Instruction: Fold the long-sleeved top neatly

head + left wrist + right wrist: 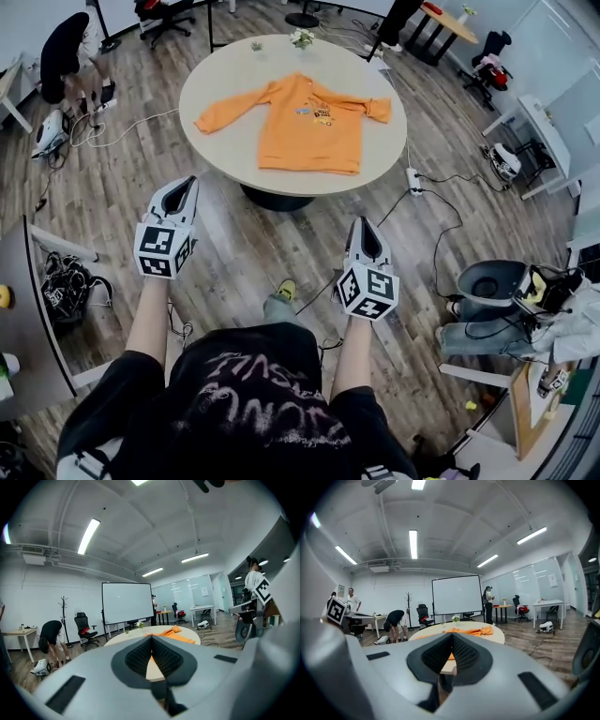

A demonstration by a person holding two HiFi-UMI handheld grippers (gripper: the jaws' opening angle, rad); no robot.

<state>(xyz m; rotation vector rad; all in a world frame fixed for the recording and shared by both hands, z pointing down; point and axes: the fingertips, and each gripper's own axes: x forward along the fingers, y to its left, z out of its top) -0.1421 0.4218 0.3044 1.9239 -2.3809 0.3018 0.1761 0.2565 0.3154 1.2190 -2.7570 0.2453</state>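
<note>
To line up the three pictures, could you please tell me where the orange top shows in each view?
Head view: orange top, spread flat at upper centre.
Left gripper view: a low orange strip just right of centre.
Right gripper view: a low orange strip at centre.
Shared landmark: the round table under it.

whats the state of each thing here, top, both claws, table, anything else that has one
top: unfolded, flat on the table, one sleeve stretched out, nothing touching it
left claw: shut, empty, over the floor short of the table
right claw: shut, empty, over the floor short of the table
table: carries the top and a small plant
plant: upright, at the far edge, apart from the top
</note>
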